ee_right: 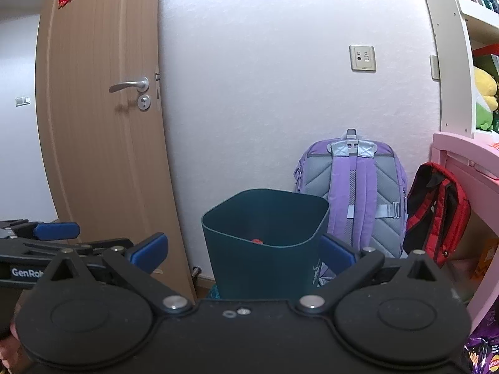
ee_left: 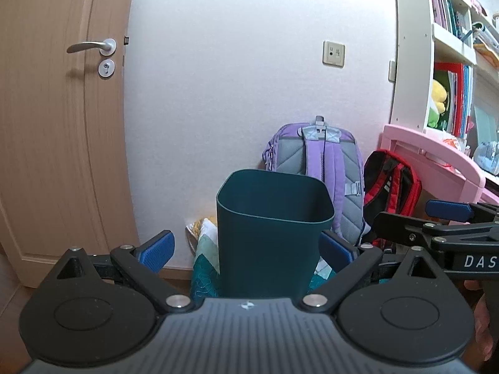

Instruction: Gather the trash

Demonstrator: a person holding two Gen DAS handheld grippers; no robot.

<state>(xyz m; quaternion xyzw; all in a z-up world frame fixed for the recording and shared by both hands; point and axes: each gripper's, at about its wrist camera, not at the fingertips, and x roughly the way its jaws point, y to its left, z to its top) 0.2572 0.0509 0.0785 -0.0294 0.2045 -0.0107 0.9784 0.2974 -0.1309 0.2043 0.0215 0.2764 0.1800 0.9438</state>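
A dark teal waste bin [ee_left: 271, 237] stands on the floor against the white wall, its mouth facing up. My left gripper [ee_left: 246, 249] is open in front of it, its blue pads [ee_left: 159, 251] standing wide on either side of the bin without pressing it. In the right wrist view the same bin [ee_right: 265, 249] stands just ahead of my right gripper [ee_right: 242, 249], also open and holding nothing. A small red item [ee_right: 257, 241] shows inside the bin near its front wall. Each gripper's blue pad appears at the edge of the other's view, the right pad [ee_left: 449, 210] and the left pad [ee_right: 56, 230].
A purple backpack [ee_left: 324, 162] and a red-and-black backpack [ee_left: 389, 184] lean behind the bin on the right. A wooden door [ee_left: 56, 124] is at left, a pink desk [ee_left: 436, 155] and white shelves [ee_left: 449, 37] at right. A patterned quilt [ee_left: 202, 261] lies under the bin. Snack bags [ee_right: 480, 355] lie at lower right.
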